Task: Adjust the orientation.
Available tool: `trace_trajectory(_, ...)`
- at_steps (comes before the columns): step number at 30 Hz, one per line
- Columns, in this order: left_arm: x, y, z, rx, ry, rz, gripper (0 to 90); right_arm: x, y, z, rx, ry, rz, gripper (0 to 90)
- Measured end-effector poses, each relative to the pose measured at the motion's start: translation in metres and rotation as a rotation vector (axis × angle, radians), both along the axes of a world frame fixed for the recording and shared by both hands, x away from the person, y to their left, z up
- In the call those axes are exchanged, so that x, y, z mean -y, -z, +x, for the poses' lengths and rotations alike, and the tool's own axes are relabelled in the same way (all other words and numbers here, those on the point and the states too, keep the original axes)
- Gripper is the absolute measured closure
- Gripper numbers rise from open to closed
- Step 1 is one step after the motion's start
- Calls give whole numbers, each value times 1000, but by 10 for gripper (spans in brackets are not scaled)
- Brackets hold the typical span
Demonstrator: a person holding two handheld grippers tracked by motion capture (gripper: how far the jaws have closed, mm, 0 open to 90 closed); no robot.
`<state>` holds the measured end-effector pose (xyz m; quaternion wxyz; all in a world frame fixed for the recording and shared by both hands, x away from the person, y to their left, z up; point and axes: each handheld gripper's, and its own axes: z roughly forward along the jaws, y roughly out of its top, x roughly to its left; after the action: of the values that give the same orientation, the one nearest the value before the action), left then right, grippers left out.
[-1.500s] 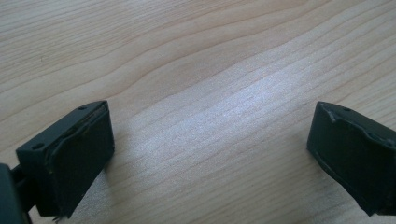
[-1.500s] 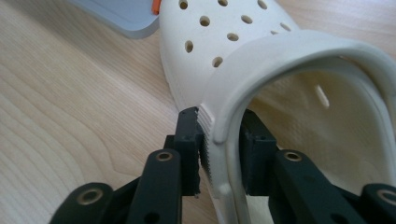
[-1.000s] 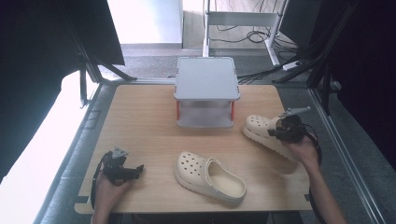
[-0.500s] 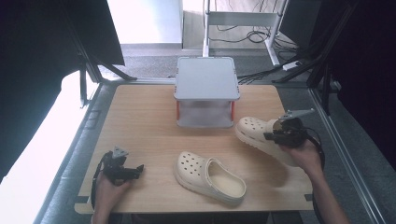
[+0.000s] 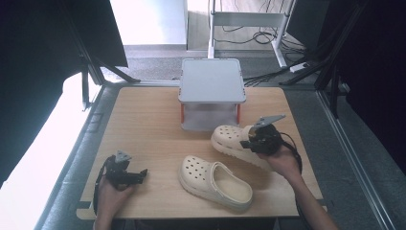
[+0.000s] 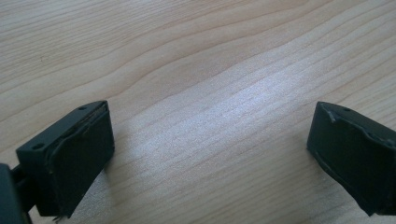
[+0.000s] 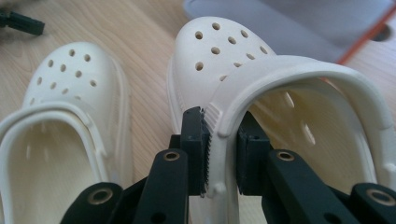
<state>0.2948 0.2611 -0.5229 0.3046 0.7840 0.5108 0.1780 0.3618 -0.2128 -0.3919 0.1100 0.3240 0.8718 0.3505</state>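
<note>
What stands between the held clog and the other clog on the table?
Nothing visible does. The right gripper clamps the held clog by its side wall; bare table separates it from the other clog. The grey box stands behind it, not between them.

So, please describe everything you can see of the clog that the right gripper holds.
The held clog is cream, of smooth foam-like material, with round holes over its toe and a strap at the opening. The right gripper is shut on its side wall, one of the jaws inside. It is beside the second clog, its toe near the grey box.
</note>
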Motion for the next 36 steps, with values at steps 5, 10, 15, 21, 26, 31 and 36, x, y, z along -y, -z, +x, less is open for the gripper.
trace_trajectory(5,0,0,0,-1,1,0,6,-34,17,2,-14,-45,0,766)
trace_trajectory(10,0,0,0,-2,0,-1,6,-45,26,1,-30,-66,5,766)
trace_trajectory(15,0,0,0,-2,-2,-2,6,-52,37,-3,-66,-87,36,767)
trace_trajectory(21,0,0,0,-2,-2,-3,6,-51,45,-7,-105,-92,68,768)
trace_trajectory(26,0,0,0,-2,-2,-3,6,-51,53,-12,-136,-114,81,769)
trace_trajectory(31,0,0,0,-1,-3,-3,6,-50,54,-13,-149,-120,80,770)
trace_trajectory(36,0,0,0,-2,-2,-3,6,-43,48,-11,-140,-113,88,614)
